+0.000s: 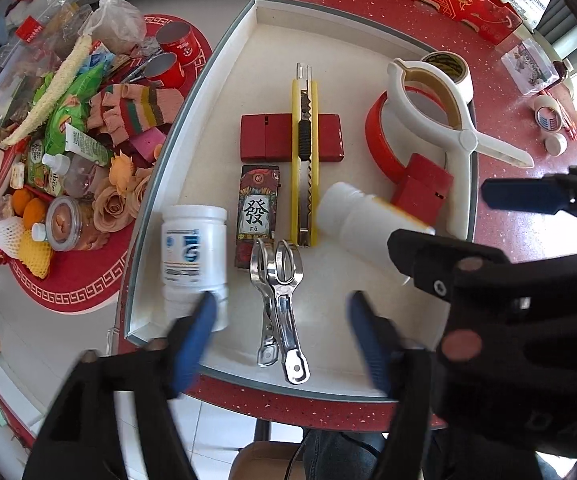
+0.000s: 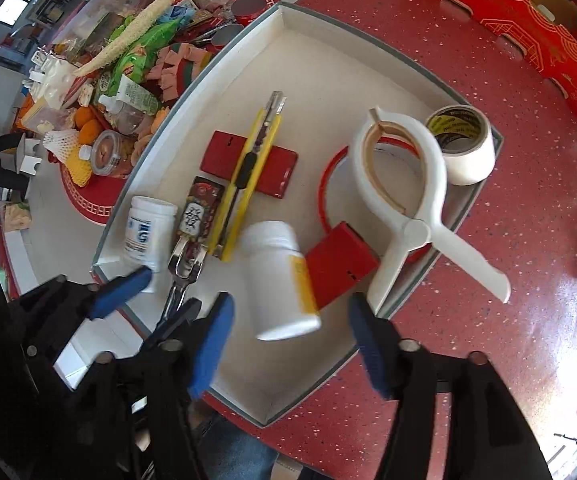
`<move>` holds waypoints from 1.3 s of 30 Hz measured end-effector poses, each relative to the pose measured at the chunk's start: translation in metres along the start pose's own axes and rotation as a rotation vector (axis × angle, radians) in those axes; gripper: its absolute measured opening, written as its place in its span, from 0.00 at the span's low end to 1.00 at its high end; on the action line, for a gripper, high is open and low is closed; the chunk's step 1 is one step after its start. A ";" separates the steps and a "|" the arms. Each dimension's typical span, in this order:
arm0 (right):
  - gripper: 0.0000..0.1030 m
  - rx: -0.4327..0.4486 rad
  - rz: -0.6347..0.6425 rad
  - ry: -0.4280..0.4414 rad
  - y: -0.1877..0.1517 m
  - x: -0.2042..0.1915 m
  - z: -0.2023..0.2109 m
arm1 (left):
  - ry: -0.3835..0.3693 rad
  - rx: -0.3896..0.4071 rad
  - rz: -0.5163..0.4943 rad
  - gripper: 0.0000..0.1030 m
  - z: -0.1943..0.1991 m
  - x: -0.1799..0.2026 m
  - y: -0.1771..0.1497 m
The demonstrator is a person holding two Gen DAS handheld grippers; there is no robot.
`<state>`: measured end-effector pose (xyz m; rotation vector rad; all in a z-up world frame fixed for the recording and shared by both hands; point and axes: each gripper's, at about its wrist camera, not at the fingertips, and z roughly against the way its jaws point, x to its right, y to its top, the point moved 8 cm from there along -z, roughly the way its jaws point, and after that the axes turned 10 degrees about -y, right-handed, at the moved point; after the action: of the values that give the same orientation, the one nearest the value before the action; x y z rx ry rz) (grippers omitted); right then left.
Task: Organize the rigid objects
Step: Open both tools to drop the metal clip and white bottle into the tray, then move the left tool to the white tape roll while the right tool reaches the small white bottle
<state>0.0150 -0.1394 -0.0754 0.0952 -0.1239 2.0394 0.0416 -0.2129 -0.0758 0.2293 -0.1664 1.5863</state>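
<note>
Both claws hang wide open over the white tray point(image 1: 192, 92). The left claw point(image 1: 280, 340) straddles the metal clips point(image 1: 278, 280), a labelled bottle point(image 1: 194, 248) beside its left finger. The right claw point(image 2: 290, 340) frames a blurred, seemingly loose white bottle point(image 2: 280, 280). Farther off lie the yellow knife point(image 1: 304, 148), white clamp point(image 2: 404, 192) and tape point(image 2: 462, 144).

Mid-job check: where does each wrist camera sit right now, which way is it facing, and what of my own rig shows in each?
Left wrist: above the tray's near edge, facing down; its own open left tool frames the metal clips; the right tool intrudes.
Right wrist: above the tray's near right corner, facing down; its own open tool frames a blurred white bottle; the left tool shows.
Shared: tray, yellow knife, white clamp, both bottles.
</note>
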 end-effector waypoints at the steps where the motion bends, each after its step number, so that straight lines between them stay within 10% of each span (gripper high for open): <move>1: 0.80 0.015 -0.001 0.001 0.001 0.004 0.005 | 0.013 0.025 -0.008 0.92 0.003 0.001 0.002; 23: 0.80 -0.015 -0.616 -0.147 -0.072 0.303 -0.006 | -0.291 -0.054 -0.114 1.00 0.014 0.141 0.024; 39: 0.80 0.163 -0.963 -0.217 -0.013 0.447 -0.008 | -0.243 -0.085 -0.180 1.00 -0.008 0.243 0.061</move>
<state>-0.1759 0.2622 -0.0287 0.3966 -0.0311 1.0691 -0.0248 0.0227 -0.0211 0.3608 -0.3908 1.3662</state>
